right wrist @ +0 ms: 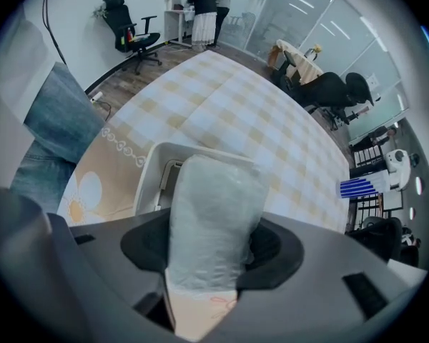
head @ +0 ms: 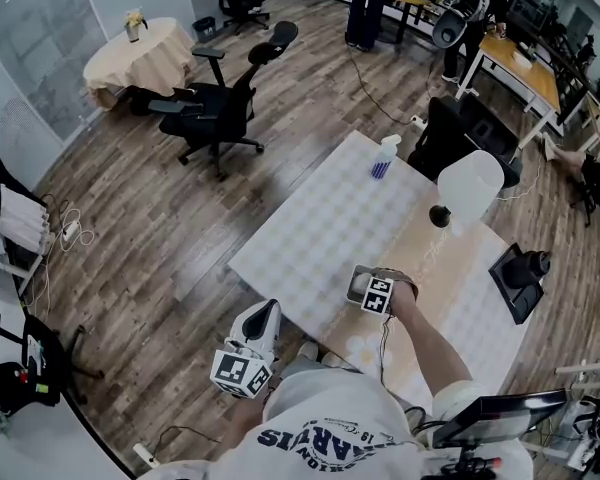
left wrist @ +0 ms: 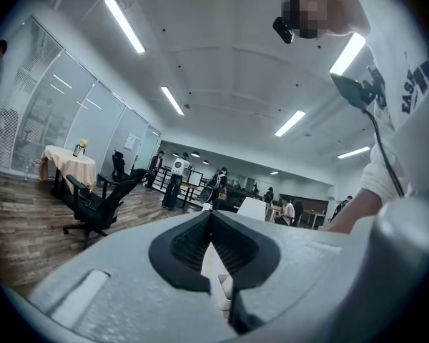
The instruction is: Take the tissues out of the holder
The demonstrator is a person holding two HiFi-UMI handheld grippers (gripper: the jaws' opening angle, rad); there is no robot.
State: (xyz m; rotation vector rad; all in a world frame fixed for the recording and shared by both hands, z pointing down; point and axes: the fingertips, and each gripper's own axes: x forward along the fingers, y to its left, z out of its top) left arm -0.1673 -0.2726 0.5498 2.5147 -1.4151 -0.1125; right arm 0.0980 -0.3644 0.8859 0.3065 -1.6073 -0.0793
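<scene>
A tissue pack [right wrist: 213, 216] in clear wrap stands upright between the jaws of my right gripper [right wrist: 213, 247], which is shut on it and points steeply down. Just beyond the pack sits the white holder [right wrist: 149, 174] on the checked tablecloth. In the head view the right gripper [head: 380, 293] hangs over the holder [head: 357, 286] near the table's near edge, and the pack itself is hidden there. My left gripper [head: 263, 320] stays off the table at the lower left, level and shut, holding nothing. In its own view the left gripper [left wrist: 211, 216] faces the open room.
The checked table [head: 320, 228] also carries a blue-striped spray bottle [head: 383, 156], a white lamp [head: 470, 185] and a black device [head: 520, 273] at its right edge. A black office chair [head: 215, 108] stands on the wood floor to the left. People stand at desks far back.
</scene>
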